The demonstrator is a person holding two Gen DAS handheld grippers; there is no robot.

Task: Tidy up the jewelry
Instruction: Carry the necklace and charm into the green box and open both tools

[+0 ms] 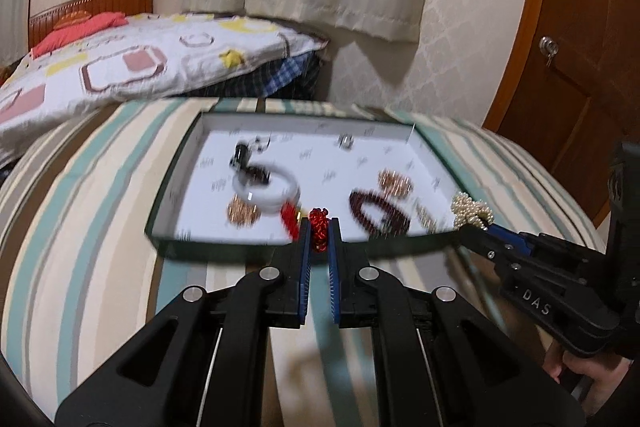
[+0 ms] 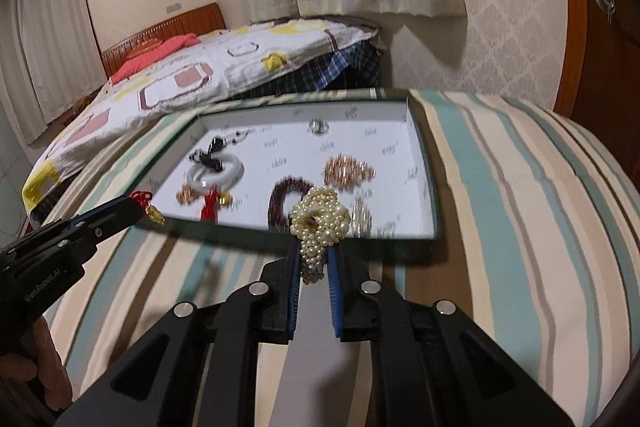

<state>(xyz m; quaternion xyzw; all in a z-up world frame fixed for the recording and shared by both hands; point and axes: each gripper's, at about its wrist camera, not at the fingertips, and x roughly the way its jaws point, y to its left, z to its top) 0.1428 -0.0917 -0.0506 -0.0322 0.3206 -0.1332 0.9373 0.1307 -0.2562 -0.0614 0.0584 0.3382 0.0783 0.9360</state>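
Left gripper (image 1: pixel 319 233): nearly closed on a red knotted ornament (image 1: pixel 319 227), pinched between the blue pads at the near rim of the tray; in the right wrist view a small gold charm (image 2: pixel 154 214) hangs from the same piece

Right gripper (image 2: pixel 316 255): closed on a pearl bracelet (image 2: pixel 318 223), a bunched cluster of cream beads standing up above the fingertips, with a strand trailing down between the fingers

Tray (image 1: pixel 428 147): a shallow white box with a dark outer wall, lying on a striped cloth (image 1: pixel 100 187); both grippers sit at its near edge, left one toward the middle, right one toward the near right corner

Already in the tray: a white bangle (image 1: pixel 266 193) with a dark piece lying across it, two copper-coloured round pieces (image 1: pixel 242 213) (image 1: pixel 395 183), a dark beaded loop (image 1: pixel 376 213), a red tassel (image 1: pixel 289 219), a small silver ring (image 1: pixel 345 141) near the far wall; all blurred, so finer detail cannot be told

On the cloth outside the tray: no loose jewelry that I can make out

Progress, as judged: most pieces seem to be in the tray; the two held items look like the last ones out

Left to do, as judged: carry both over the rim, set them on bare white floor apart from the others, let go
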